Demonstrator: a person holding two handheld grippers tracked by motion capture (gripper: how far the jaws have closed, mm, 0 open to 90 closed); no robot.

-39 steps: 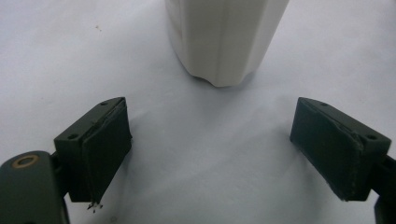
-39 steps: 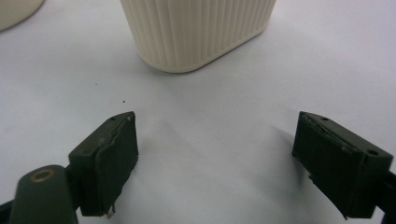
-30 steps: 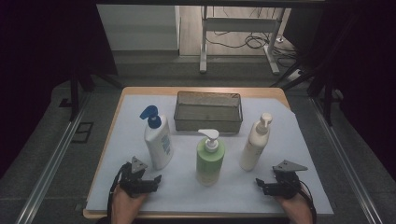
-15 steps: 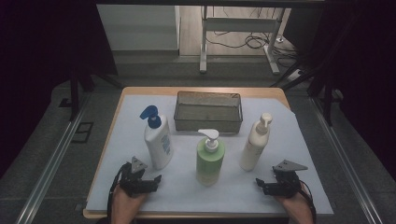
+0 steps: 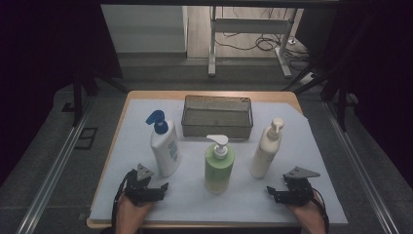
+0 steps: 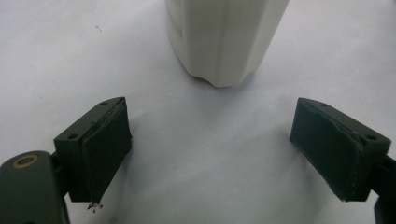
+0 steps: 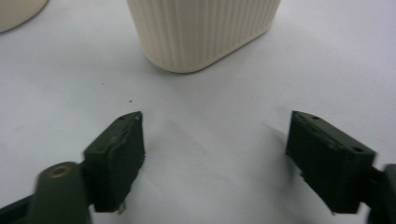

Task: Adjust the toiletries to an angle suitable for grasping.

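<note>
Three pump bottles stand on the white sheet: a white one with a blue pump (image 5: 164,148), a green one with a white pump (image 5: 218,165) and a cream one (image 5: 265,151). My left gripper (image 5: 162,187) rests near the front edge, just in front of the white bottle. It is open, with only bare sheet between its pads (image 6: 105,149); the white bottle's base (image 6: 224,42) stands ahead of them. My right gripper (image 5: 271,191) lies in front of the cream bottle, whose ribbed base (image 7: 201,32) is ahead. It is open and holds nothing, though its jaws have just been closing a little.
A dark mesh basket (image 5: 217,117) sits behind the bottles at the back of the wooden table (image 5: 146,95). Another bottle's base (image 7: 16,9) shows at the top left corner of the right gripper view. Metal rails run along both sides of the table.
</note>
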